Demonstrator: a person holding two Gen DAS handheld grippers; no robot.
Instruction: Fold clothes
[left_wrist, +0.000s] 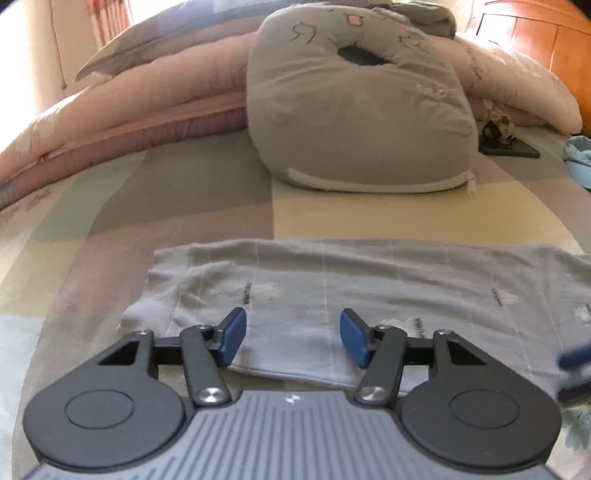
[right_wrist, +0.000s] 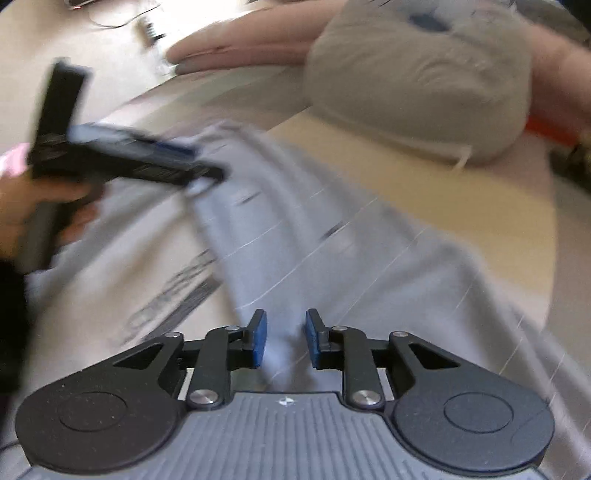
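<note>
A light grey-blue garment (left_wrist: 351, 291) with thin white stripes and small prints lies folded flat across the bed. My left gripper (left_wrist: 291, 338) is open and empty, its blue pads (left_wrist: 234, 338) just above the garment's near left edge. In the blurred right wrist view, my right gripper (right_wrist: 283, 341) hangs over the same garment (right_wrist: 332, 251) with its jaws part open and a ridge of the cloth between the pads; no grip shows. The left gripper (right_wrist: 192, 162) appears there at the far left, held by a hand. The right gripper's blue tip (left_wrist: 574, 356) shows at the right edge.
A large grey cushion (left_wrist: 354, 110) stands behind the garment. Pink quilts (left_wrist: 129, 110) are piled at the back. A dark phone and a small ornament (left_wrist: 506, 142) lie at the right, beside a light blue cloth (left_wrist: 580, 162). The patchwork bedsheet (left_wrist: 184, 199) lies between.
</note>
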